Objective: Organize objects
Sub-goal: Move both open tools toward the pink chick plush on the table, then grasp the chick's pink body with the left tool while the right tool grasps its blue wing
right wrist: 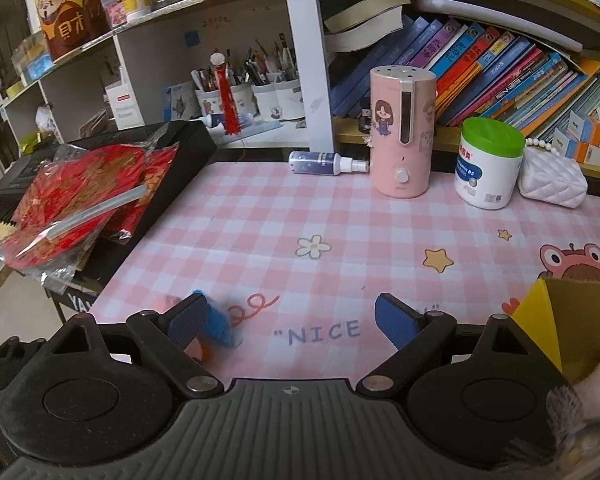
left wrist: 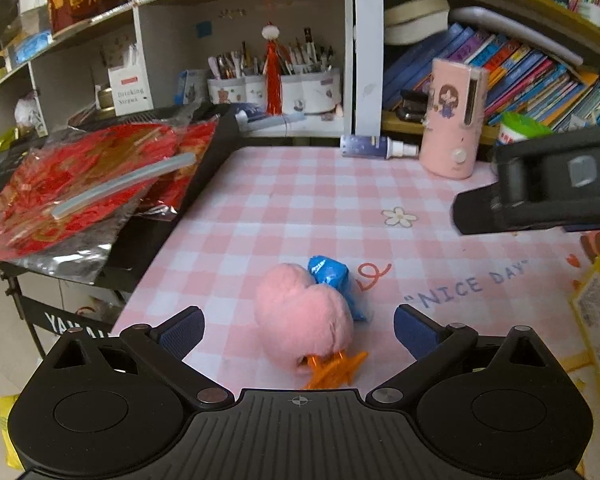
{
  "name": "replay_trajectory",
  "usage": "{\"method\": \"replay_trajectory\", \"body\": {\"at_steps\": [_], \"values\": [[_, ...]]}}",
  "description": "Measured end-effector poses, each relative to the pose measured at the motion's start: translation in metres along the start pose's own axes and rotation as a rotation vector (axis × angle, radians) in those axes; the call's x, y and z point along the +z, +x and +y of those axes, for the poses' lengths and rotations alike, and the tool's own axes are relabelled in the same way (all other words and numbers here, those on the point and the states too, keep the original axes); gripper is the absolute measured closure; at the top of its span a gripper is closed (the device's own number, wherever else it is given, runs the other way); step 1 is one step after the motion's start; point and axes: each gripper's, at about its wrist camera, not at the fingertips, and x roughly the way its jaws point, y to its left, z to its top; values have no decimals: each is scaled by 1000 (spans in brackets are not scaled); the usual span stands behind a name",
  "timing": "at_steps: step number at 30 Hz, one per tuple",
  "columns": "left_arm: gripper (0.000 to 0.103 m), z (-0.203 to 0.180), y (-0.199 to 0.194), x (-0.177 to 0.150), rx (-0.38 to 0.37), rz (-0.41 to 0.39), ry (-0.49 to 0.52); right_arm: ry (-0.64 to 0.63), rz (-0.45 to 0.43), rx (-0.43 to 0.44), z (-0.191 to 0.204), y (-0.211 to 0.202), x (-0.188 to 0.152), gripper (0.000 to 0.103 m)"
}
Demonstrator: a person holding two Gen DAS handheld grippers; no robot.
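Pink checked desk mat [right wrist: 340, 220] carries pink plush [left wrist: 304, 316], blue wrapper [left wrist: 332, 280], spray bottle [right wrist: 324, 163], humidifier [right wrist: 402, 132], jar [right wrist: 488, 162].

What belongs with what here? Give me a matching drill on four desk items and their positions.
1 pink plush
2 spray bottle
3 green-lidded jar
4 glue stick

A lying on the red packets
B standing right of the pink humidifier
C between the left gripper fingers
D lying on its side, left of the humidifier

1-C, 2-D, 3-B, 4-A
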Motion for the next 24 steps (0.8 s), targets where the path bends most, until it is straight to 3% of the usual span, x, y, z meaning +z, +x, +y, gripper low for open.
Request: {"method": "replay_trajectory", "body": {"at_steps": [3, 6, 7, 8, 13, 18, 24], "values": [[8, -1, 14, 1, 3, 14, -3, 2, 5, -10, -3, 4, 2, 11], [30, -3, 28, 0, 8, 46, 11, 3, 19, -13, -3, 8, 2, 11], [45, -2, 32, 0, 5, 61, 13, 4, 22, -13, -3, 9, 2, 11], [49, -1, 33, 0, -4, 69, 13, 4, 24, -13, -3, 10, 2, 11], [51, 14, 18, -3, -29, 47, -21, -11, 25, 6, 4, 14, 2, 11], [50, 40, -7, -11, -2, 38, -69, -28, 46, 44, 19, 27, -2, 11], [50, 72, -33, -28, 25, 51, -150, -157, 65, 87, 55, 53, -16, 17]]}}
